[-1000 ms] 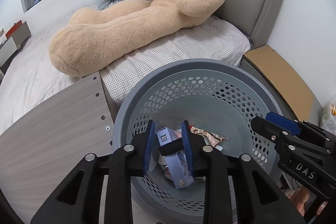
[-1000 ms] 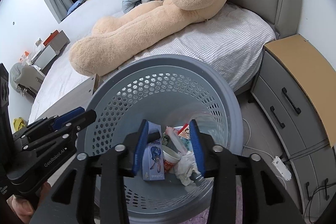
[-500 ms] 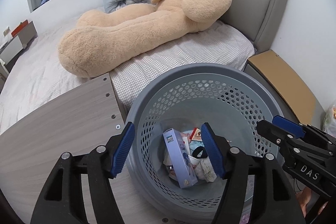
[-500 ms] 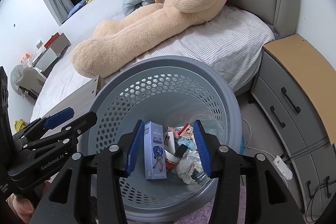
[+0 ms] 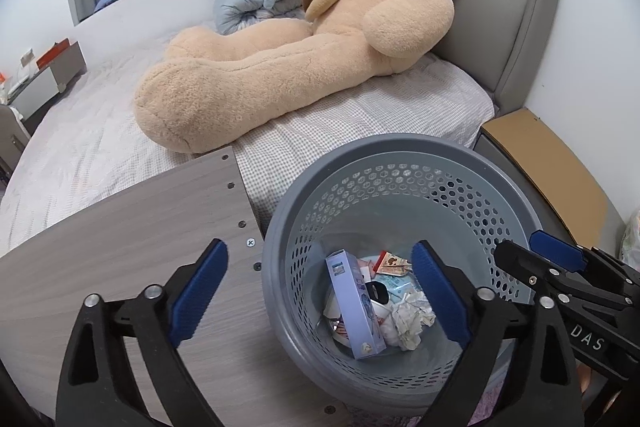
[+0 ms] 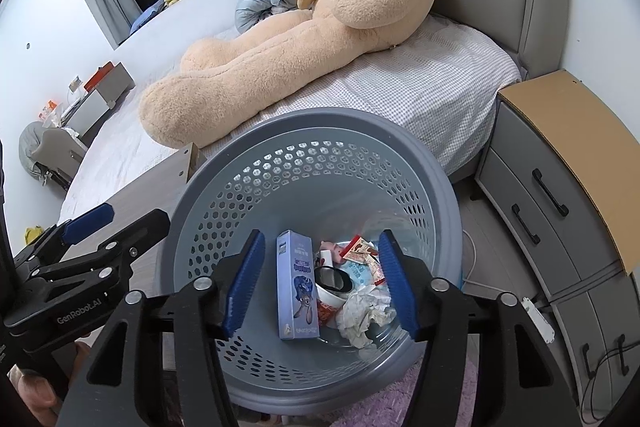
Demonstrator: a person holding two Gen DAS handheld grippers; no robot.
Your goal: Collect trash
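Note:
A grey perforated trash basket stands beside the bed; it also shows in the right wrist view. Inside lie a light-blue box, crumpled white paper, a small black object and snack wrappers. The right wrist view shows the same box, crumpled paper and wrappers. My left gripper is open and empty above the basket's left side. My right gripper is open and empty above the basket's middle.
A wood-grain tabletop lies left of the basket. A bed with a big tan teddy bear is behind. A grey nightstand with a brown top stands at the right. A white power strip lies on the floor.
My left gripper has opened wide and let go of the small black object, which now lies in the basket. Both grippers have risen above the basket. My right gripper has opened further.

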